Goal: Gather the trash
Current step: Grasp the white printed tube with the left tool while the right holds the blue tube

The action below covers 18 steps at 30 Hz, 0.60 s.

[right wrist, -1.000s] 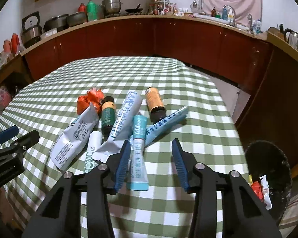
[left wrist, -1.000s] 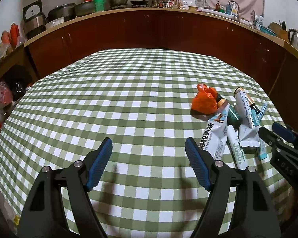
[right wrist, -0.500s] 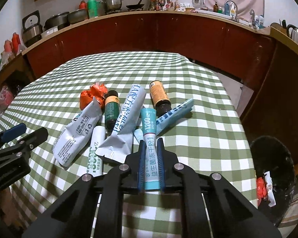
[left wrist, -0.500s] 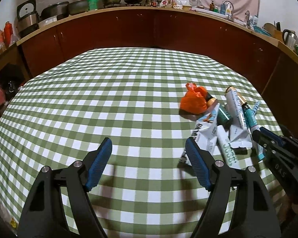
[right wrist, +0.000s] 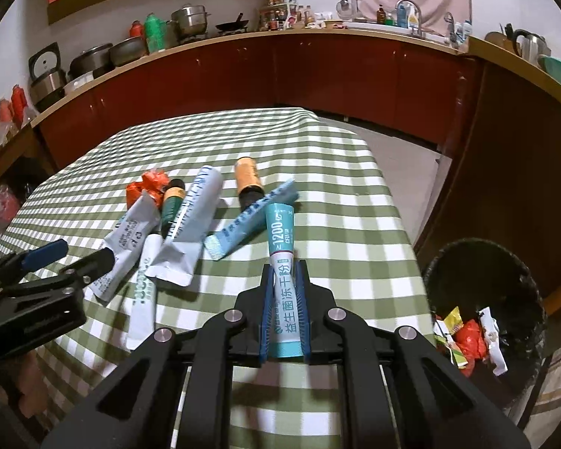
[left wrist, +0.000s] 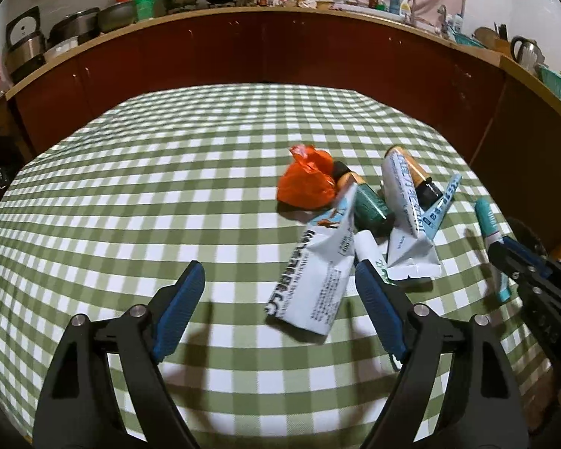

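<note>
Teal sachet (right wrist: 283,273), lower end hidden between right claw (right wrist: 285,292) pads.

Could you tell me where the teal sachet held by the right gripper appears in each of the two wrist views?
Left wrist view: the teal sachet is at the far right edge, its lower part clamped in the right gripper.
Right wrist view: the sachet is at centre, pointing away from the camera between the shut fingers.
Shared landmark: the orange plastic bag at the far end of the trash pile.
</note>
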Each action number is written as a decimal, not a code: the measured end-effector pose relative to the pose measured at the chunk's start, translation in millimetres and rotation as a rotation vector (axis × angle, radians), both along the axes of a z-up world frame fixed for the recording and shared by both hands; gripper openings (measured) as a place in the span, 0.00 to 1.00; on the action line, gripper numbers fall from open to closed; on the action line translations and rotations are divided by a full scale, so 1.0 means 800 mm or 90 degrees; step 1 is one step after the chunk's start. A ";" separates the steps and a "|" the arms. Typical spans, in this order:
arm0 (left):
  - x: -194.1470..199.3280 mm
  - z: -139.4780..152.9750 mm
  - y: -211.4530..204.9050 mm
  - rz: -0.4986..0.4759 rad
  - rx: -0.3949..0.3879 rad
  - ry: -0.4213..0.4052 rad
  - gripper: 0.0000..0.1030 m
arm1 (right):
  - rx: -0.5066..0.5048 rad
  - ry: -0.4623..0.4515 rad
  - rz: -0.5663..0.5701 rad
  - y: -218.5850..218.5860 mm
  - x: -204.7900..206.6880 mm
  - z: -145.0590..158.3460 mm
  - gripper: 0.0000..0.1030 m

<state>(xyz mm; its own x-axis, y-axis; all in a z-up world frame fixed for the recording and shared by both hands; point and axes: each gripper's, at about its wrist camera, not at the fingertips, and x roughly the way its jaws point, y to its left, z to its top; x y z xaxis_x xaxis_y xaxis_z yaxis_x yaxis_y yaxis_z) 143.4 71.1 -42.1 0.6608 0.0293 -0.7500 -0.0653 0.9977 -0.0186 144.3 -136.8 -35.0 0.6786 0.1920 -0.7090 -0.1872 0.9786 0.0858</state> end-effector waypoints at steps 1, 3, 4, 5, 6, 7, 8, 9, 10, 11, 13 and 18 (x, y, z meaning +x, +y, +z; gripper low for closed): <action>0.003 -0.003 -0.001 -0.003 -0.005 0.008 0.77 | 0.002 0.000 -0.001 -0.002 0.001 0.001 0.13; 0.005 -0.008 -0.002 -0.006 -0.017 0.014 0.70 | 0.007 -0.001 -0.006 -0.009 0.001 0.001 0.13; 0.006 -0.010 -0.002 -0.008 -0.019 0.016 0.66 | 0.009 -0.002 -0.007 -0.010 0.000 0.001 0.13; 0.007 -0.012 -0.004 -0.014 -0.019 0.021 0.59 | 0.011 -0.002 -0.008 -0.013 0.000 0.001 0.13; 0.008 -0.014 -0.005 -0.018 -0.019 0.024 0.53 | 0.013 -0.002 -0.009 -0.014 0.000 0.000 0.13; 0.008 -0.016 -0.006 -0.023 -0.020 0.029 0.50 | 0.015 -0.003 -0.010 -0.016 0.000 0.000 0.13; 0.009 -0.018 -0.007 -0.026 -0.021 0.032 0.45 | 0.016 -0.003 -0.010 -0.017 -0.001 0.000 0.13; 0.007 -0.017 -0.008 -0.027 -0.019 0.029 0.41 | 0.018 -0.003 -0.010 -0.018 -0.001 -0.001 0.13; 0.007 -0.018 -0.008 -0.031 -0.023 0.029 0.41 | 0.019 -0.002 -0.010 -0.019 -0.002 -0.001 0.13; 0.006 -0.018 -0.008 -0.033 -0.026 0.028 0.38 | 0.020 -0.002 -0.011 -0.019 -0.002 -0.001 0.13; 0.004 -0.018 -0.008 -0.034 -0.030 0.026 0.33 | 0.021 -0.001 -0.011 -0.020 -0.003 -0.003 0.13; -0.004 -0.017 -0.008 -0.033 -0.035 0.021 0.28 | 0.024 -0.002 -0.013 -0.024 -0.006 -0.003 0.13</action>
<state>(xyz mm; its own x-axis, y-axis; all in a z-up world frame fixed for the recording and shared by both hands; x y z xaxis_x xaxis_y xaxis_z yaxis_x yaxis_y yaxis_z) 140.1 64.9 -56.1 0.6352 -0.0459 -0.7710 -0.0159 0.9972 -0.0724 139.4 -155.9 -37.7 0.6853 0.2044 -0.6990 -0.1674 0.9783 0.1220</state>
